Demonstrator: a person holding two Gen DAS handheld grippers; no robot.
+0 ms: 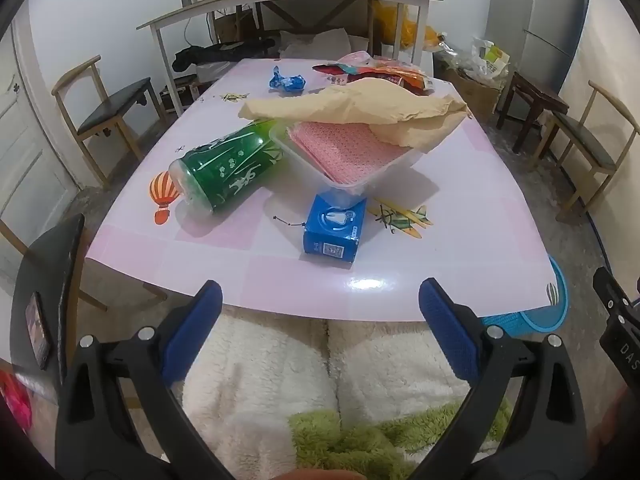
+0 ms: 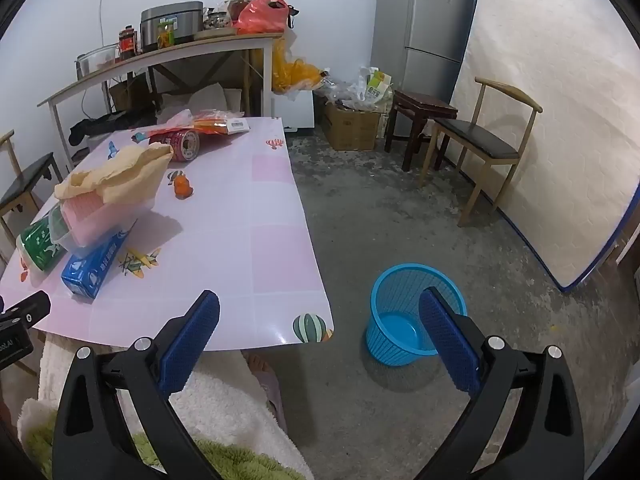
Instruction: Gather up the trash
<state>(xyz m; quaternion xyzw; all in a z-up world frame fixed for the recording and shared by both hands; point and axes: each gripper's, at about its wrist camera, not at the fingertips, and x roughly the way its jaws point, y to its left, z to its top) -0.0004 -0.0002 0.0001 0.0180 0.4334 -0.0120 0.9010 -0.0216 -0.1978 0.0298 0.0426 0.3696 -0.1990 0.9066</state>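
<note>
Trash lies on the pink table (image 1: pixel 460 240): a green bottle (image 1: pixel 224 172) on its side, a blue box (image 1: pixel 334 226), a clear tray with a pink pad (image 1: pixel 344 152) resting on them, and a crumpled tan paper bag (image 1: pixel 360 108) on top. A blue wrapper (image 1: pixel 286 82) and red snack packets (image 1: pixel 380 74) lie farther back. My left gripper (image 1: pixel 320 336) is open and empty at the table's near edge. My right gripper (image 2: pixel 320 344) is open and empty, between the table corner (image 2: pixel 312 328) and a blue waste basket (image 2: pixel 404 320) on the floor. A red can (image 2: pixel 182 146) and a small orange thing (image 2: pixel 183 186) show in the right wrist view.
Wooden chairs stand left (image 1: pixel 108 108) and right (image 2: pixel 484 140) of the table. A side table with kitchen items (image 2: pixel 168 52), a fridge (image 2: pixel 424 20), a mattress (image 2: pixel 560 120), a stool (image 2: pixel 424 120) and a cardboard box (image 2: pixel 352 128) line the back. The person's lap in white fleece (image 1: pixel 320 380) is below.
</note>
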